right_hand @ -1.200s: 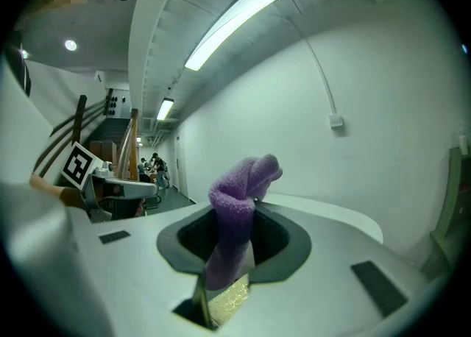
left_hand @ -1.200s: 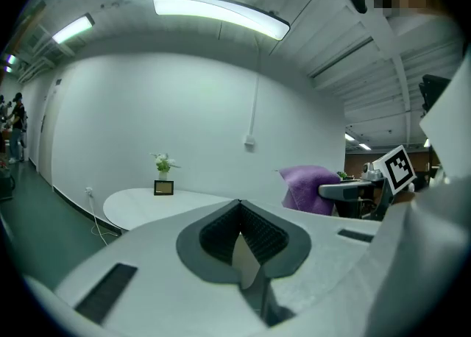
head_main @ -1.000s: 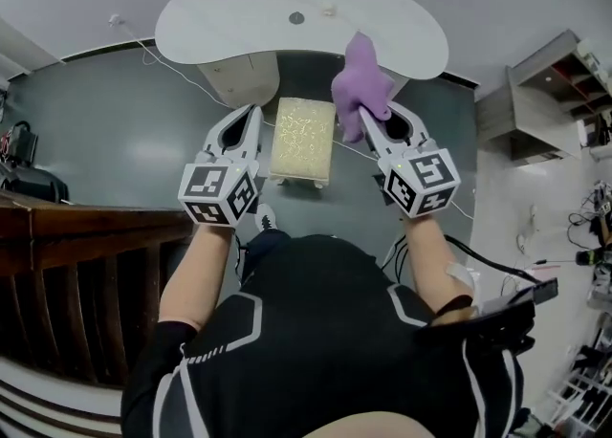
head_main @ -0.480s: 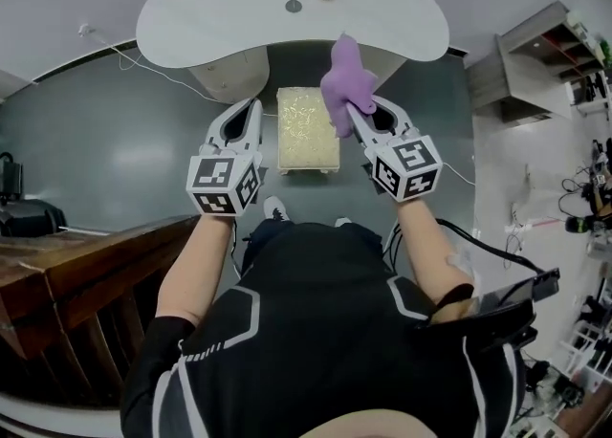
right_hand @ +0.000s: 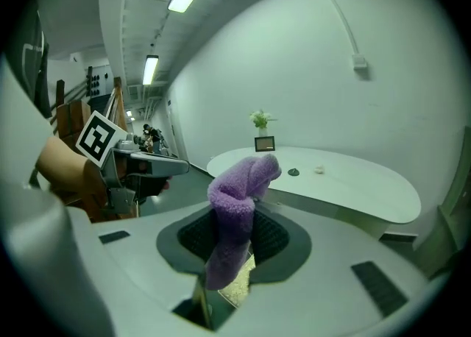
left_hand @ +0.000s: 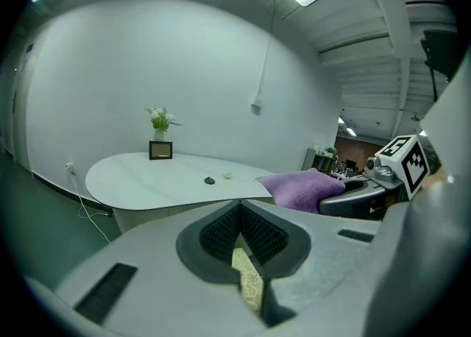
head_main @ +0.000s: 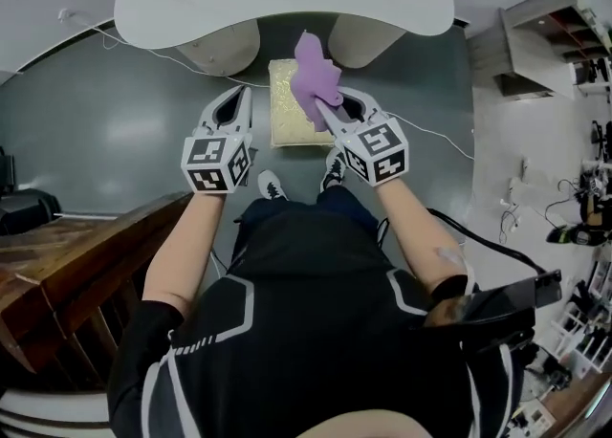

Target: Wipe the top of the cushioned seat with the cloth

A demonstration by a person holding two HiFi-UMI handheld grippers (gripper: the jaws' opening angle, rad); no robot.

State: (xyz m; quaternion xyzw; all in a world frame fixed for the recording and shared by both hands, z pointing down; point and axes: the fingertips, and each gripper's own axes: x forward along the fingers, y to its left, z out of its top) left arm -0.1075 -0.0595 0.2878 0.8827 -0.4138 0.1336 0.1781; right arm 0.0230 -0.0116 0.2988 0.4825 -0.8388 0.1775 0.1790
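- Nearest, the person's shoes (head_main: pixel 270 186) stand on the grey floor (head_main: pixel 124 130), behind both sets of fingers and at the near edge of the seat.
- The left gripper (head_main: pixel 241 97) has its fingers pressed together with nothing between them. It is held just left of the seat.
- The right gripper (head_main: pixel 323 111) has its fingers clamped on the purple cloth (head_main: pixel 312 82). The cloth rises out of the pads and flops past their tips.
- The cushioned seat (head_main: pixel 285 116), pale yellow, sits below and between the two pairs of fingers. In the head view the cloth covers part of its right side. Whether cloth and seat touch cannot be told.
- Beyond the fingertips, a white curved table (head_main: pixel 191 6) overhangs the seat's far end.
- On the table stand a picture frame (left_hand: pixel 160 150) and a small plant (left_hand: pixel 159 118).
- Well left of the left fingers is wooden furniture (head_main: pixel 57 254), and well right of the right fingers a shelf unit (head_main: pixel 545 44).
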